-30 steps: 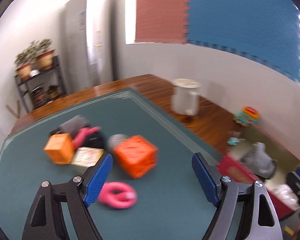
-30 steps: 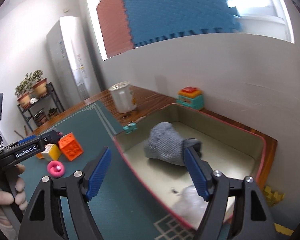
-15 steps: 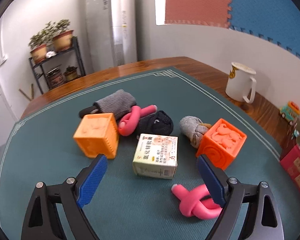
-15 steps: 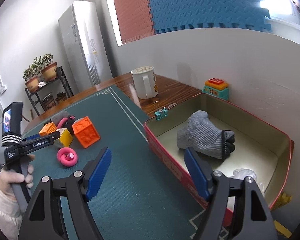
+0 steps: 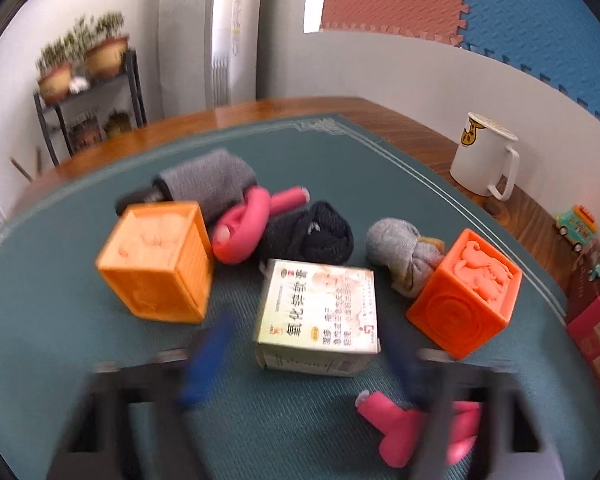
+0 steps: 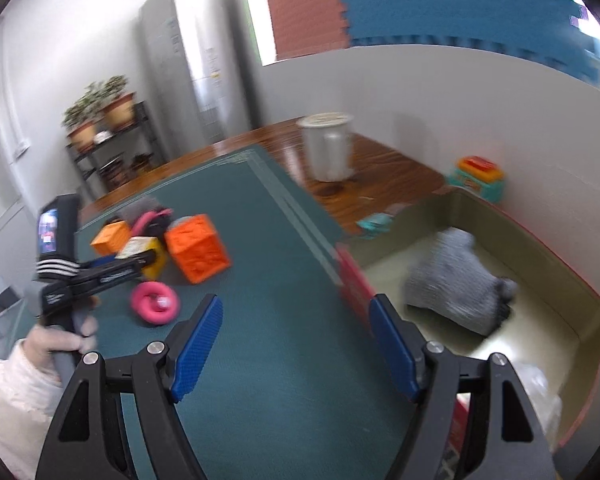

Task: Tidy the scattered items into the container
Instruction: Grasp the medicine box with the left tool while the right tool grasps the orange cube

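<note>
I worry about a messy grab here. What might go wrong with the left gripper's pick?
The left gripper has just been closing its jaws with the white box between them, but it is not clearly pinched yet and may slip out. The pink knotted toy lies under one jaw and could snag.

Mat (image 5: 300, 168): dark teal, pale border lines. 2 cubes (image 5: 156, 264) (image 5: 466, 300): orange, embossed. Knotted toys (image 5: 248, 228) (image 5: 400, 428): pink. Box (image 5: 320, 316): cream, printed text. Container (image 6: 540, 240): red outside, olive inside. Mug (image 5: 482, 160): white, yellow motif.
</note>
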Motion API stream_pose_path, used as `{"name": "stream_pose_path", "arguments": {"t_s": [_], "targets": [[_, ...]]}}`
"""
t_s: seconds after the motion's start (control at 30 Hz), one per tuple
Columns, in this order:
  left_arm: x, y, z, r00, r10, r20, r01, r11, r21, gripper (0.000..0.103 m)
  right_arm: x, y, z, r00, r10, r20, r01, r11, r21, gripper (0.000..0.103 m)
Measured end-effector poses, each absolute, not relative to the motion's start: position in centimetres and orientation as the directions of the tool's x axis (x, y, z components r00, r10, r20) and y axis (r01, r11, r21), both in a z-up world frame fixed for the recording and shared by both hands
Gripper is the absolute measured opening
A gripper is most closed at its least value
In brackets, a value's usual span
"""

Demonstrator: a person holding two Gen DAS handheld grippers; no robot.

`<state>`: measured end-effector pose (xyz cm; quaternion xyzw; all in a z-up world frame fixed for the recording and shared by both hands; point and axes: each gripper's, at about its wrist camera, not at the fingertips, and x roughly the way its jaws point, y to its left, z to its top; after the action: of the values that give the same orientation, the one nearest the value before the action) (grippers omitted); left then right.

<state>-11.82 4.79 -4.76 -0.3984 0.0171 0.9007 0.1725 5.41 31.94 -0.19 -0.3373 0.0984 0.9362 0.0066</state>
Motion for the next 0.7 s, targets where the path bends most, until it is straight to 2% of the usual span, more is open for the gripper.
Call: {"name": "stream_pose_path", "arguments": {"t_s": [0.1,0.37,0.7], "targets": [[-11.7,4.5,-4.6,-0.622,0.305,-0.721,-0.324,-0.939,-0.117,0.052,3.1,30.5,0.2,-0.751,-0.144,-0.645,0.017,-0.98,0.198,0.079],[-10.5,3.4,-2.2,-0.661,0.327,-0.676,-0.32,-0.937,-0.14,0.052,-4.1,25.7,-2.2,-0.637,-0.218,-0.739,0.14,-0.976,0.167,0.079],[-11.0,2.7,-2.2,-0.649,0.309,-0.695,-0.295,-0.945,-0.145,0.052,-9.3,22.6,-4.3,-0.654,-0.114,-0.748,0.17,-0.985,0.001,0.079]]}}
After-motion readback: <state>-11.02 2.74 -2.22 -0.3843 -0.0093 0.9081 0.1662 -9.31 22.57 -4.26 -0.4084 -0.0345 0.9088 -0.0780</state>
